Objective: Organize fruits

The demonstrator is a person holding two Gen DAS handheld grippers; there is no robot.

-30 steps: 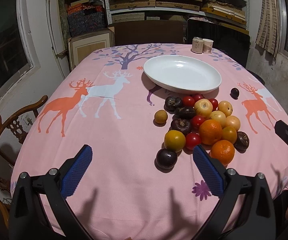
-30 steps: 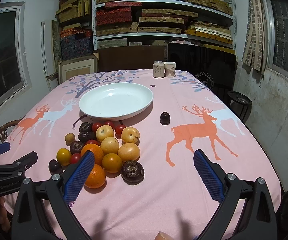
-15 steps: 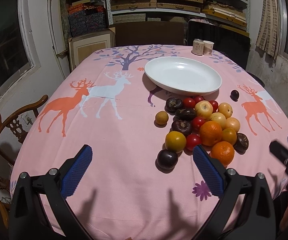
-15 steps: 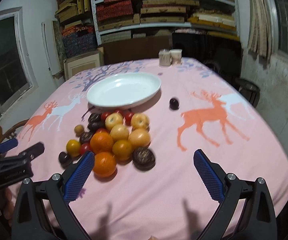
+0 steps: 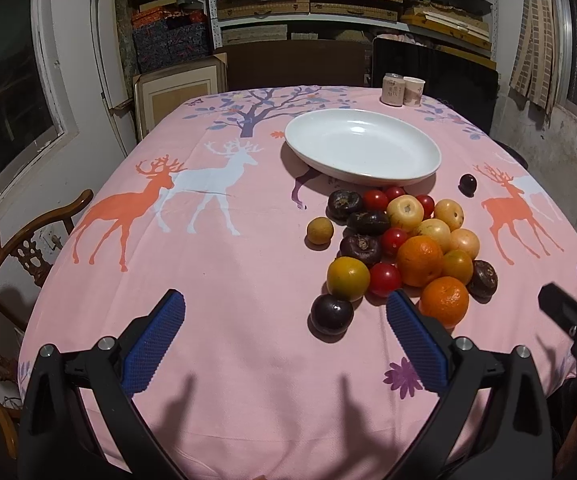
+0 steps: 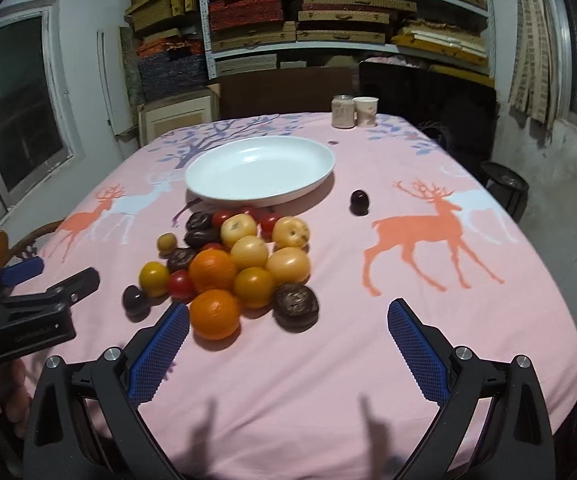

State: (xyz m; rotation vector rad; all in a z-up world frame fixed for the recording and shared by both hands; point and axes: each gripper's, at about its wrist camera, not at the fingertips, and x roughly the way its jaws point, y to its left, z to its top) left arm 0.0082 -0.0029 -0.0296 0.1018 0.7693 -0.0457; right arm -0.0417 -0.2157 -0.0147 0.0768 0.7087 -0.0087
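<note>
table (image 5: 216, 352), pink cloth printed with deer and a tree: bears everything below.
white oval plate (image 5: 362, 150), empty, toward the far side; glazed and likely slick, brittle if knocked.
fruit pile (image 5: 404, 240), on the cloth just in front of the plate: oranges, pale yellow apples, small red tomatoes, dark wrinkled fruits. none on the plate yet.
left gripper (image 5: 284, 330), jaws wide, holding nothing, low over the near edge of the table.
right gripper (image 6: 288, 340), jaws wide, empty, near the pile's front.
front orange (image 6: 214, 314), nearest the right gripper; judged firm and light, round enough to roll, best taken across its widest part.
dark wrinkled fruit (image 6: 296, 306), beside it; probably soft, wants a gentle squeeze.
dark plum (image 5: 331, 314), at the pile's near-left edge; smooth skin, may slip.
lone plum (image 6: 359, 202), apart to the right of the plate.
can (image 5: 393, 88) and paper cup (image 5: 413, 90), far edge; printing too small to read.
</note>
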